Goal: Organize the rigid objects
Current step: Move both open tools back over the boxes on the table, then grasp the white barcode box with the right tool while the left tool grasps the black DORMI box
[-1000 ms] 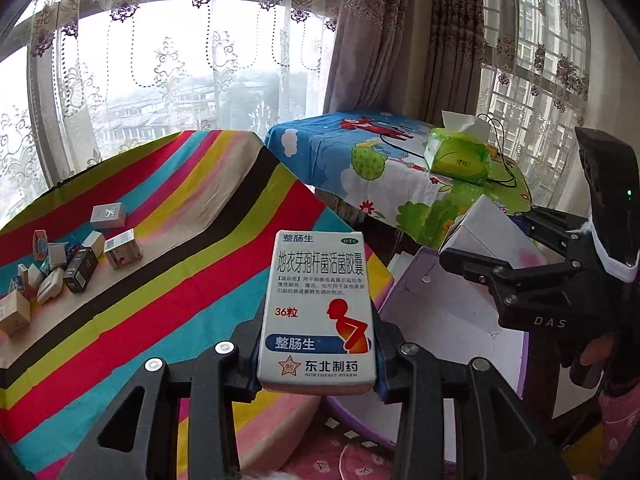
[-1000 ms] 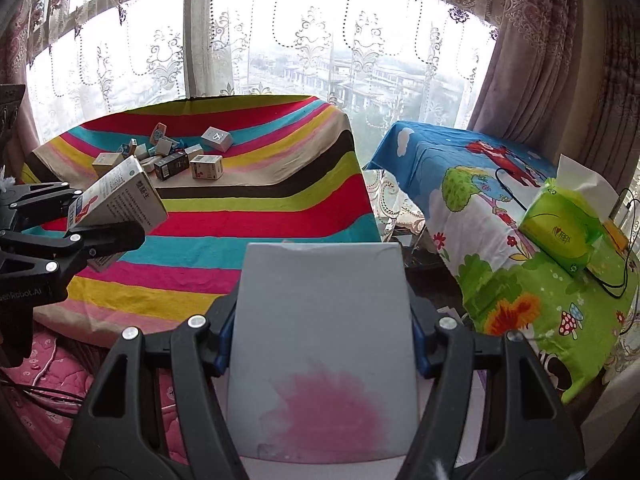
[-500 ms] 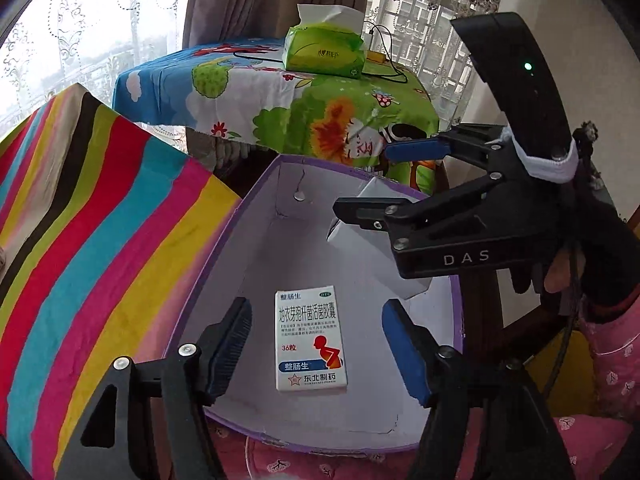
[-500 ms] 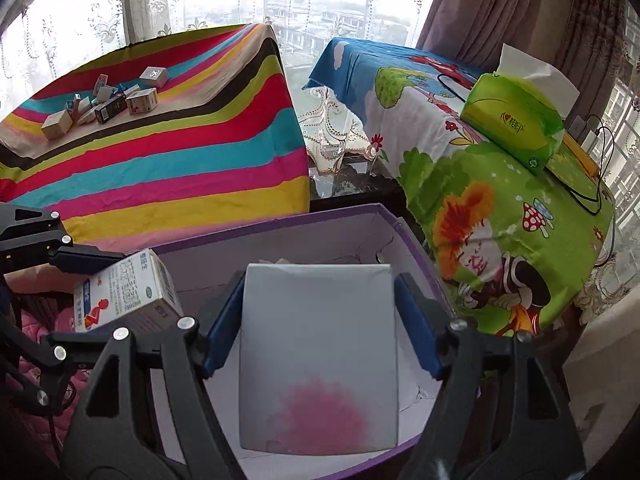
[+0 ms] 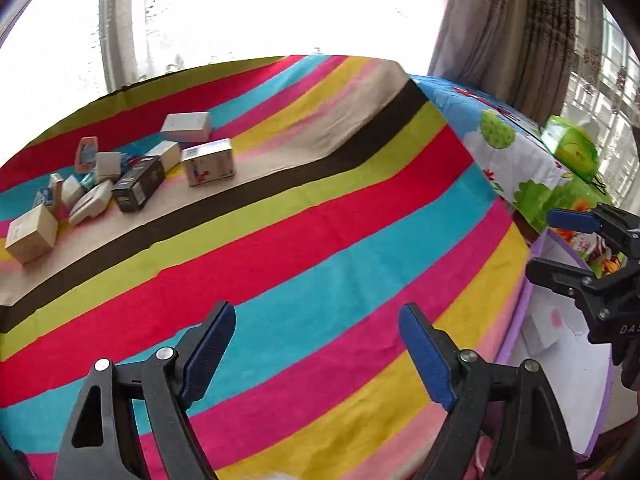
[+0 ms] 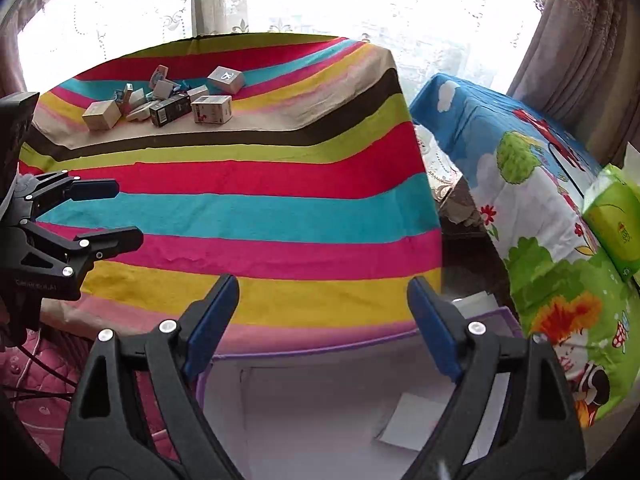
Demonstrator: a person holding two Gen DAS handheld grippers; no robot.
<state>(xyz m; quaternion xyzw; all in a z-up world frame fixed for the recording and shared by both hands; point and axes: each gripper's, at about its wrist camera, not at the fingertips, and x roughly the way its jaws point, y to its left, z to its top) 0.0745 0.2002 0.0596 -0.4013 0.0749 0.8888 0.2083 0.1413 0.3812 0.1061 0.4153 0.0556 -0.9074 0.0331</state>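
Both grippers are empty, with their jaws wide apart, having just been opening with nothing between them. The left gripper hangs over the near stripes of the striped desk; the right gripper sits above the near corner of the purple-rimmed bin, just beside the desk's near edge. Inside the bin a white box lies flat on the floor, so the drop looks finished and the step in hand is most likely the return for more. The remaining pile of small boxes sits at the far left of the desk, well apart from both grippers. To do this well, keep the jaws open on the way over, pick boxes at the edge of the pile such as the white carton on the side nearest the bin or the tan box on the side farthest from it, and close across the narrow faces. The leaning boxes in the middle of the pile could topple if nudged.
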